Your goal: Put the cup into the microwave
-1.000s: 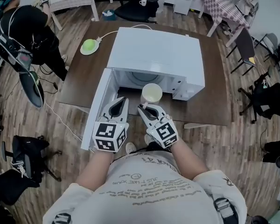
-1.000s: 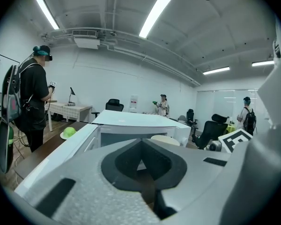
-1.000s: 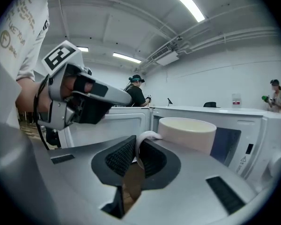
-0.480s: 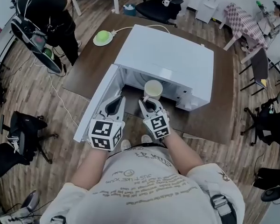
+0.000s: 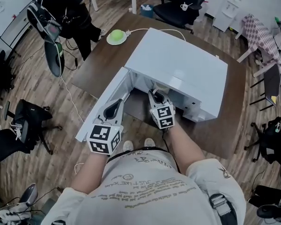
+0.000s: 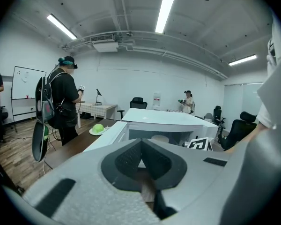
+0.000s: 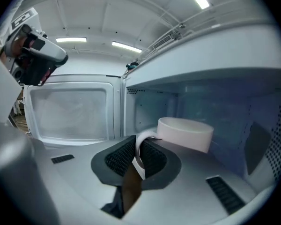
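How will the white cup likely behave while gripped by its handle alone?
Probably rigid: the cup looks ceramic, so likely breakable if knocked against the microwave wall. Pinched at the handle by the right gripper, its offset body may swing or tilt.

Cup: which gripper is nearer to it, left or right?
Right. The right gripper is shut on the handle of the cup, inside the microwave. The left gripper is shut and empty outside, beside the open door, clear of the cup.

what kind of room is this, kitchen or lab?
Probably an office or lab workspace, not a kitchen: office chairs, a whiteboard, and the microwave sits on a plain table.
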The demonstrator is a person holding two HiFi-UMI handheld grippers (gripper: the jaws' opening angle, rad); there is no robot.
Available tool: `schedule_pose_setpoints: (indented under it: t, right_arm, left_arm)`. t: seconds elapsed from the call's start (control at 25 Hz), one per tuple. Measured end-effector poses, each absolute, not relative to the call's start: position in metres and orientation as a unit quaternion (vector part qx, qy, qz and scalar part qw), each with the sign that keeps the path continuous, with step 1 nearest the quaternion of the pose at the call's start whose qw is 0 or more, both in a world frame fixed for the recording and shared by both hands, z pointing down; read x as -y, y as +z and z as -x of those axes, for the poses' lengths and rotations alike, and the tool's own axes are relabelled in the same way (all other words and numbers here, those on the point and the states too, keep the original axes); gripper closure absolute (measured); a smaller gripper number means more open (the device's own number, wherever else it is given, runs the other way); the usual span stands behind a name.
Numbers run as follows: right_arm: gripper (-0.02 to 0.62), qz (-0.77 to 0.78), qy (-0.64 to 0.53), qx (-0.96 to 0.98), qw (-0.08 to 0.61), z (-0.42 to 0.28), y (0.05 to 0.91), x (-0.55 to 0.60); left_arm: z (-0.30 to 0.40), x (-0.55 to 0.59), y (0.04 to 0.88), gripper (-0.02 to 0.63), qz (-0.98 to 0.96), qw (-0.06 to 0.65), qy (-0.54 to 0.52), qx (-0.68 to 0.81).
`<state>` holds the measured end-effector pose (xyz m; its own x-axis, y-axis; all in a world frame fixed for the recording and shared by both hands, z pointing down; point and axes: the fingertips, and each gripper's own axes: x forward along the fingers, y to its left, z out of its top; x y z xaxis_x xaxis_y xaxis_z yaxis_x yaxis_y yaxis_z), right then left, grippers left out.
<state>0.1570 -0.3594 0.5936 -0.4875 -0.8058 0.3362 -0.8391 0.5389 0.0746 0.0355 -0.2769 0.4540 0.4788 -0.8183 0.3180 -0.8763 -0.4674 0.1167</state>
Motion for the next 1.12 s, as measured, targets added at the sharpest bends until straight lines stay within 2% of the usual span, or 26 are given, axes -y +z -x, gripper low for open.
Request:
schedule_pose_setpoints:
  t: [0.32,0.92,1.12]
  right_arm:
    - [0.558,-0.496,0.063,0.850,0.167,-0.167,0.606,0.392]
    - [0.555,-0.513,0.060,0.837,0.180,-0.172,0.621,0.402]
    - [0.482,-0.525,0.065,0.825,0.202,-0.175,0.628,0.397]
  left_arm:
    - [-0.016,0.280,0.468,0.594,-0.830,0.149,0.121,0.523]
    - [-0.027,0.290,0.473,0.594,-0.840,0.146,0.131,0.506]
    - [-0.034,0.294,0.473,0.593,-0.847,0.145,0.129,0.495]
